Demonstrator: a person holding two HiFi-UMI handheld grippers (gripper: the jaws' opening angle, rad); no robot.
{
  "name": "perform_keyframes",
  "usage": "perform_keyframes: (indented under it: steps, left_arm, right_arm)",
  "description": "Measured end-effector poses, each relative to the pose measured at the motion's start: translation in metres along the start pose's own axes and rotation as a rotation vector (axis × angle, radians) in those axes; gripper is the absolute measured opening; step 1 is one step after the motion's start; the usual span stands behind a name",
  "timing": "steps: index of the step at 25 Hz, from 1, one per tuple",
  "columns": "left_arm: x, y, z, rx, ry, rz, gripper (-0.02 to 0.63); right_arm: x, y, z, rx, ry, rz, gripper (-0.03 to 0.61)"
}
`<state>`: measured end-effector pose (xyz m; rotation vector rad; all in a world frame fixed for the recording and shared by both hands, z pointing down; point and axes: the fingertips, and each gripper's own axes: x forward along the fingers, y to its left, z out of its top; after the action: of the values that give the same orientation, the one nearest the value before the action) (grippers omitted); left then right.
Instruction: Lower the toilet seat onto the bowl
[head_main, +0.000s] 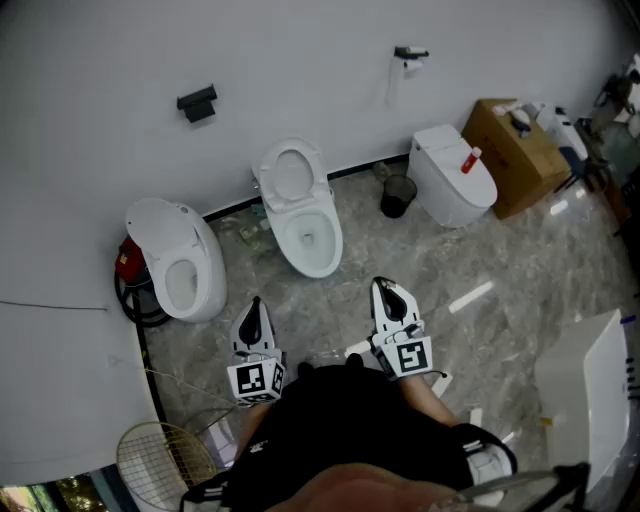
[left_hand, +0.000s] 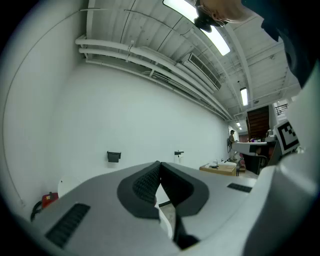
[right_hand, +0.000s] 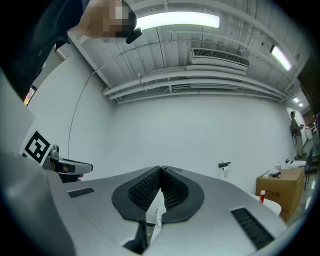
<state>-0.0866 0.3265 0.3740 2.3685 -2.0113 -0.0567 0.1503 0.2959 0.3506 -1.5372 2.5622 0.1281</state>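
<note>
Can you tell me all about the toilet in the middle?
The middle toilet is white and shiny, like ceramic. Its ring-shaped seat stands raised by the wall, so the bowl is open. It sits on the grey marbled floor, between another toilet and a small black bin. Nothing else touches it.

This is looking like a workshop or test hall, not a home bathroom. Three toilets (head_main: 300, 205) (the middle one with its seat up) are standing side by side along a bare white wall (head_main: 300, 60) ahead of the jaws. A cardboard box (head_main: 515, 155) is sitting to their right. A strip light (right_hand: 175, 21) and an air vent (right_hand: 220, 56) are hanging from open ceiling beams above the jaws.
</note>
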Motion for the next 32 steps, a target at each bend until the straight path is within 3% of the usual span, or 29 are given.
perform_keyframes:
  steps: [13, 18, 28, 32]
  left_arm:
    - [-0.0019, -0.0031, -0.0019, 0.002, 0.008, 0.001, 0.008]
    - [-0.0042, -0.0037, 0.0019, -0.052, -0.020, -0.008, 0.008]
    - [-0.0055, -0.0050, -0.0044, 0.027, 0.002, 0.002, 0.009]
    - [-0.0042, -0.0060, -0.0020, 0.053, 0.009, 0.003, 0.018]
  right_arm:
    - [-0.0013, -0.0003, 0.0005, 0.030, 0.003, 0.009, 0.011]
    - [-0.0004, 0.0017, -0.0003, 0.033, 0.006, 0.024, 0.011]
    - [-0.0004, -0.0020, -0.0025, -0.016, 0.025, 0.000, 0.017]
    - [0.0002, -0.0036, -0.0052, -0.036, 0.038, -0.007, 0.058]
